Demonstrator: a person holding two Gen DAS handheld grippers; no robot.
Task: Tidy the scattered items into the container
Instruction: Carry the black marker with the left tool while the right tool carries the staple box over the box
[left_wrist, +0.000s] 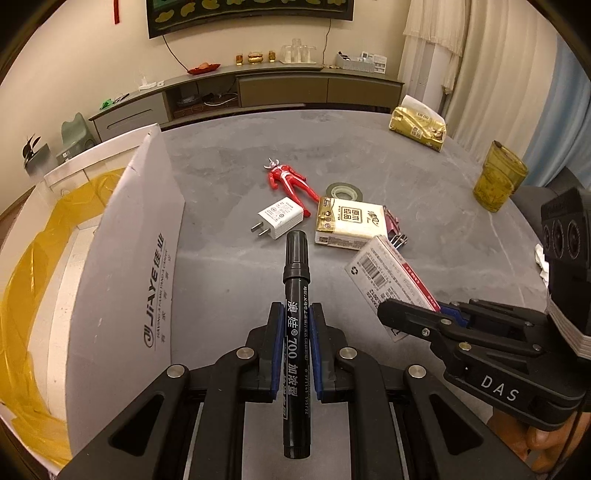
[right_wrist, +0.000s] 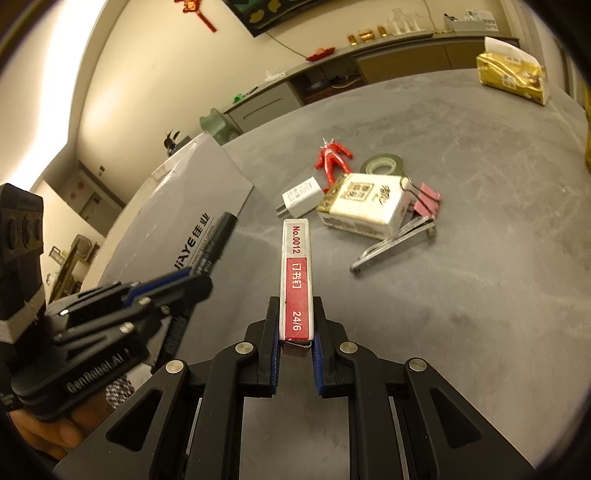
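Gripping marker, left claw; right claw clamps staple box; carton (yellow-lined).

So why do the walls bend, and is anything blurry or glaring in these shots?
Left wrist view: the fisheye lens bows the cabinet and table edge; warm dim light; the marker print is sharp. Right wrist view: same bending, a blown-out bright patch upper left, and the left gripper is motion-blurred.

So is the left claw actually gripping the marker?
Touching. The left wrist view shows the left claw with both blue pads pressed against the black marker, held above the table.
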